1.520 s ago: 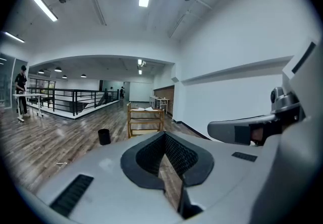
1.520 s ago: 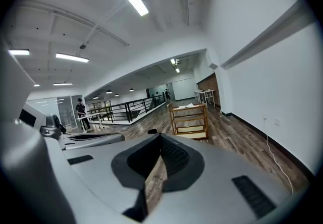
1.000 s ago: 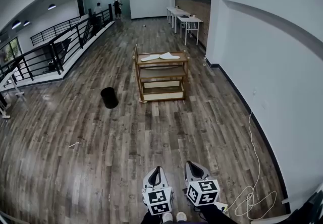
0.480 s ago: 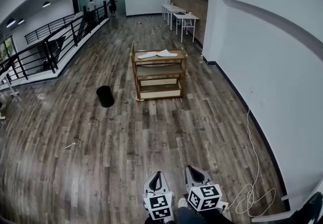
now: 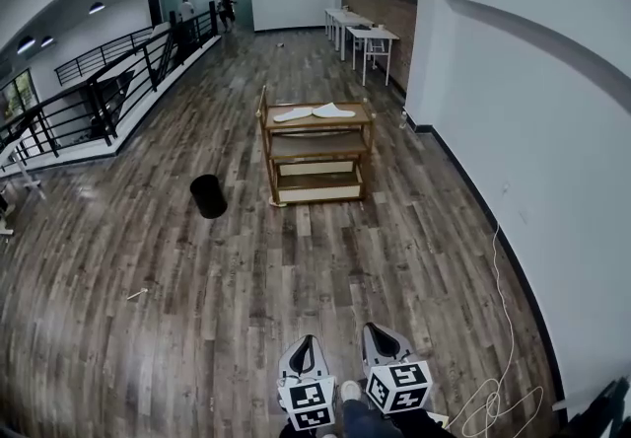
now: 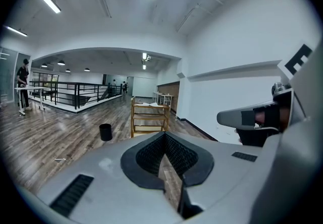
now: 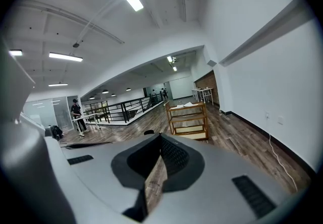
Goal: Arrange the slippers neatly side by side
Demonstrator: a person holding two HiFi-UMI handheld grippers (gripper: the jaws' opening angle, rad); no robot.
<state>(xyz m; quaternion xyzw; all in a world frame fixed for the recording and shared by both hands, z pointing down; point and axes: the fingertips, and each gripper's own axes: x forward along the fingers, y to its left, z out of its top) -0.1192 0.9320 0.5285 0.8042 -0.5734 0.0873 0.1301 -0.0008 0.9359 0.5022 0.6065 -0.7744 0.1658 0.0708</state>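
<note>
Both grippers are held low and level, side by side at the bottom of the head view. The left gripper [image 5: 308,337] has its jaws together with nothing between them, and the left gripper view [image 6: 164,136] shows only floorboards past the tips. It's the same with the right gripper [image 5: 379,329]: jaws together, nothing held, bare floor beyond in its own view [image 7: 160,137].

The 2 white slippers sit well away across the room, on the top tier of the wooden shelf rack [image 5: 268,162]. The left slipper [image 5: 293,114] and right slipper [image 5: 333,110] lie end to end in a shallow V and meet, or nearly meet, at the middle. Their long axes run across the view, crosswise to the way the jaws point.

The rack stands straight ahead, and both gripper views centre on it. It looks a touch more in line with the left gripper, but neither hand seems meaningfully nearer, since a long stretch of wood floor [image 5: 246,278] lies in between. So I'd say the coming move is an approach, not a grasp.

A black bin [image 5: 208,196] stands left of the rack, apart from it, and a pale cable [image 5: 501,288] trails by the right wall.

No brand, label or lettering can be read anywhere. The cubes carry only black-and-white square marker patterns [image 5: 398,389], and the slippers are too small to show any print.
</note>
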